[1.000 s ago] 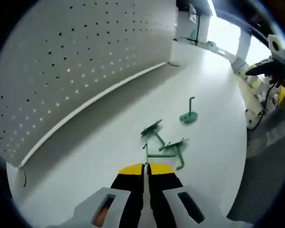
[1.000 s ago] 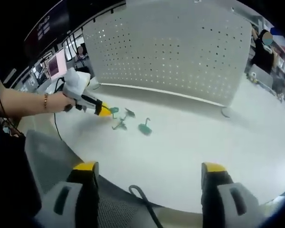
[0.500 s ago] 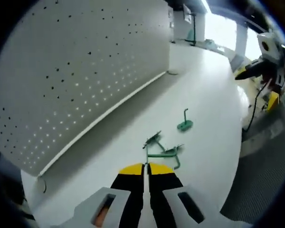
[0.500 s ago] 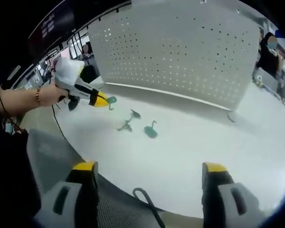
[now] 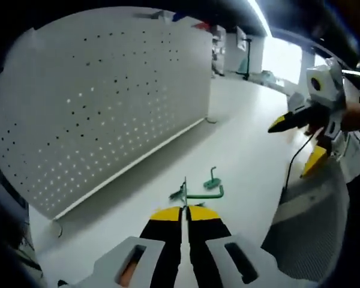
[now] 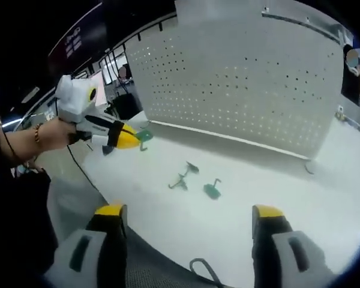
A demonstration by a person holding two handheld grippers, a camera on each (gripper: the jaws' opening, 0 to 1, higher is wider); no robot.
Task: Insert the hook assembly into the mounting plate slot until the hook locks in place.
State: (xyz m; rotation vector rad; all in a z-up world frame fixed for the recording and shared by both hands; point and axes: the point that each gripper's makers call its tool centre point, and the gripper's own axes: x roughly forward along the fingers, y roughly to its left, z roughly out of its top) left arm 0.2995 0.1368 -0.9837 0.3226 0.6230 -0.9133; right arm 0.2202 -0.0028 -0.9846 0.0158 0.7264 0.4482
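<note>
A smooth white table (image 6: 240, 222) stretches in front of a large upright white pegboard (image 6: 246, 78), a flat panel dotted with regular rows of small round holes.

In the left gripper view, the left gripper (image 5: 184, 210) rises from the bottom with its yellow-tipped black jaws pressed together on a thin green hook assembly (image 5: 201, 193), a slim bar with a curled end, held up above the table. The same piece shows in the right gripper view as a small green tab sticking out past the yellow tip of the left gripper (image 6: 132, 137), which a hand (image 6: 51, 133) wearing a bracelet grips by its white body.

Three green hook pieces can be counted in all. Two lie on the table: a tangled one with thin bent arms (image 6: 183, 176) and, just beside it, one with a flat rounded base and an upright hooked stem (image 6: 212, 189). Their fine detail is too small to make out, so whether either is a mounting plate cannot be told.

The right gripper (image 6: 186, 211) has its two yellow-tipped jaws spread wide apart, holding nothing, and it also appears at the right of the left gripper view (image 5: 300, 138).
</note>
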